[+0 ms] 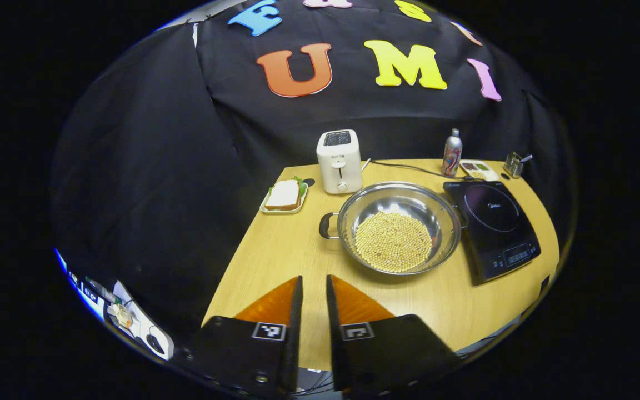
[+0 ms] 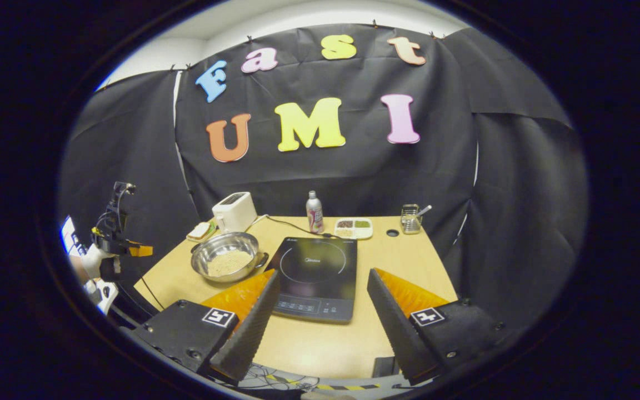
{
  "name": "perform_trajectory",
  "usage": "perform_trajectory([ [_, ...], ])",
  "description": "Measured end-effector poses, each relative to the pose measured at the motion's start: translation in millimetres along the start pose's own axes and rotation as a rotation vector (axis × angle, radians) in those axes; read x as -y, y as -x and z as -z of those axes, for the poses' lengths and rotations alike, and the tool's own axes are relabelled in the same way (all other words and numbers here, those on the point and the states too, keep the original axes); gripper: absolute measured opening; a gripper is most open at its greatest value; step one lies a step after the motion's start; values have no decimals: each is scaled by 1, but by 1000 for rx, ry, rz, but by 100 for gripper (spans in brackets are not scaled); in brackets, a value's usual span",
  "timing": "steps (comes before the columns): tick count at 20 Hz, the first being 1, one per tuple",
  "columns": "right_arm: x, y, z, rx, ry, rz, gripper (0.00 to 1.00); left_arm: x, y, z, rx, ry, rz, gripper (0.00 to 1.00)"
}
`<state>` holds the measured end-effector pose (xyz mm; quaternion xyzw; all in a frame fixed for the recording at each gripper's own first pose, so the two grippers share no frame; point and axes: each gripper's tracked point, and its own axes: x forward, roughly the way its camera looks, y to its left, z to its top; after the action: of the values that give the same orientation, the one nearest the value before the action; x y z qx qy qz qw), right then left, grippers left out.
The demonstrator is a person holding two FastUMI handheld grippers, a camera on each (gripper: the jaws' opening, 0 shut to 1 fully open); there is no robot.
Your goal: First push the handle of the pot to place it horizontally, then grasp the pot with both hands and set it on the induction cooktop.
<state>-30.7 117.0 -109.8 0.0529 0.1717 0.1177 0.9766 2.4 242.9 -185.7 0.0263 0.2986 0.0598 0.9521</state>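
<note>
**One pot beside one cooktop, both tongs held clear**

One steel pot (image 1: 399, 226) holding pale beans sits on the desk (image 1: 275, 261), just left of the single black induction cooktop (image 1: 492, 226), its rim close to the cooktop's edge. One black handle (image 1: 326, 225) sticks out on the pot's left side.

The left tongs (image 1: 313, 286) hover near the desk's front edge, fingers nearly pressed together with a thin gap, pinching nothing. The right tongs (image 2: 323, 278) are spread wide in front of the cooktop, empty.

At the back stand one white toaster (image 1: 339, 161), one sandwich plate (image 1: 285, 195), one bottle (image 1: 452, 153), one divided snack tray (image 1: 478, 168) and one small wire holder (image 1: 514, 164).
</note>
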Motion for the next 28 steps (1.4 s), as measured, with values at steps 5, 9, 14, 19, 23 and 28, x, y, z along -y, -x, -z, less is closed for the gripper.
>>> perform_trajectory([
  [5, -55, -62, 0, -53, 39, -50, 100, 6, -30, -17, 19, 48, 53, 96],
  [9, -105, -134, 1, -130, 57, -79, 100, 9, -83, -33, 17, -8, 77, 97],
  [14, -147, -223, 17, -267, 28, -85, 100, 15, -155, -39, -28, -55, 126, 97],
  [19, -170, -286, 61, -433, -12, -81, 100, 16, -207, -33, -105, -97, 138, 97],
  [23, -178, -325, 89, -530, -19, -69, 93, 22, -238, -24, -173, -117, 162, 97],
  [28, -183, -354, 108, -607, -3, -39, 97, 24, -264, -10, -254, -134, 190, 97],
])
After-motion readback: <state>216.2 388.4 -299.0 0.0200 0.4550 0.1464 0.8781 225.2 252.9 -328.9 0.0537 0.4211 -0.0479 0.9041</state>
